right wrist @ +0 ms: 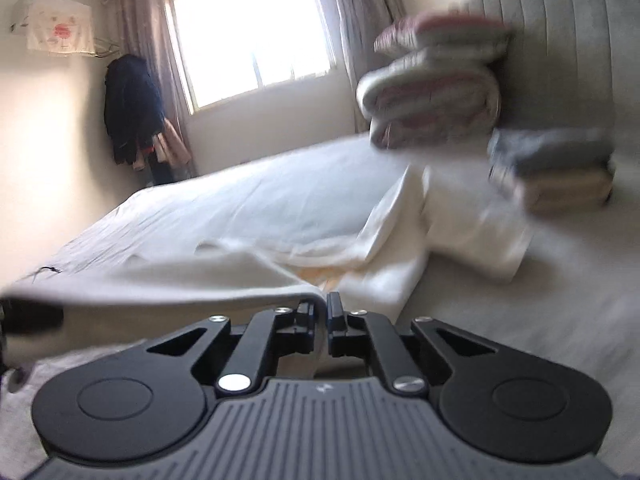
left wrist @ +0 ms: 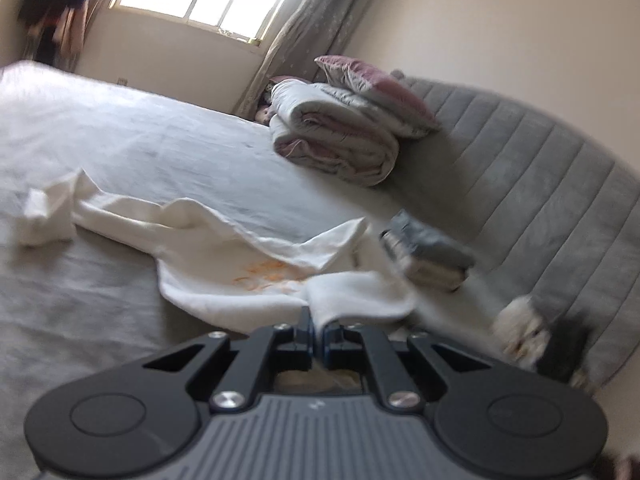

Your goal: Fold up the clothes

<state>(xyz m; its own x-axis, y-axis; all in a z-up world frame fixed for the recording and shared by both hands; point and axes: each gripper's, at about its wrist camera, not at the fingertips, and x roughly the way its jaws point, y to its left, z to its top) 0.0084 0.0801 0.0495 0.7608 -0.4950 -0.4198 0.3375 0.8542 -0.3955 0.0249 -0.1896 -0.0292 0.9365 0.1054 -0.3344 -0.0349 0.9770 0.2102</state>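
A white garment (left wrist: 224, 256) with an orange print lies crumpled across the grey bed sheet (left wrist: 100, 288). My left gripper (left wrist: 318, 322) is shut on a fold of its near edge, and the cloth rises between the pads. In the right wrist view the same white garment (right wrist: 360, 240) stretches from left to right. My right gripper (right wrist: 322, 308) is shut on its near hem, which is pulled taut toward the left. Both views are blurred.
A stack of folded clothes (left wrist: 428, 252) sits near the grey padded headboard (left wrist: 520, 160). Behind it lie a rolled quilt (left wrist: 340, 136) and a pink pillow (left wrist: 372, 88). Dark clothes (right wrist: 132, 112) hang in the corner by the window (right wrist: 248, 28).
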